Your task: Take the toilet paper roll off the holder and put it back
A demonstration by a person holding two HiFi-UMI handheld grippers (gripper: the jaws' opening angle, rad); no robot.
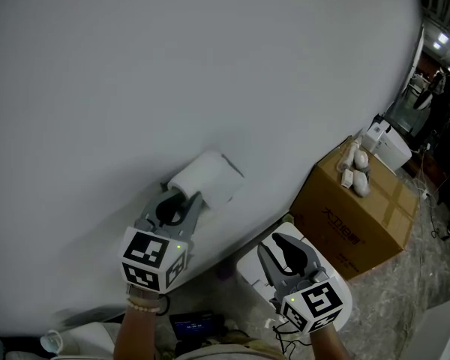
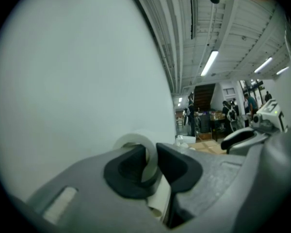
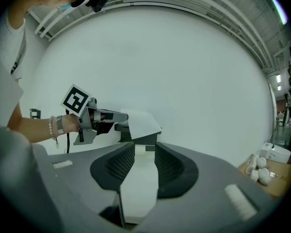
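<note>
Two pads of the left gripper (image 1: 184, 201) have nearly met on the toilet paper roll (image 1: 208, 180). In the left gripper view the roll's near rim (image 2: 134, 140) runs up through the narrow gap between them. One pad sits on the core side of the paper and the other on its outside, so this is a pinch on the roll's side layer, not a clasp around the whole roll.

The roll sits on the holder (image 3: 138, 140) against the wall (image 1: 172, 66), straight ahead of these jaws. Soft paper pinched like this will likely crush or tear under a harder squeeze, so I would add no pressure. The best move looks to be drawing the roll level along the holder's axis, toward whichever end is free; I cannot make out which. Any tilt or twist could jam the core.

The right gripper (image 1: 279, 244) hangs well apart from the roll, lower and to the right. Its jaws are about half open with nothing pressed between the pads; only a white surface (image 3: 138, 188) shows beyond the gap. It could rise beside the roll's far end to steady it if it sags.
</note>
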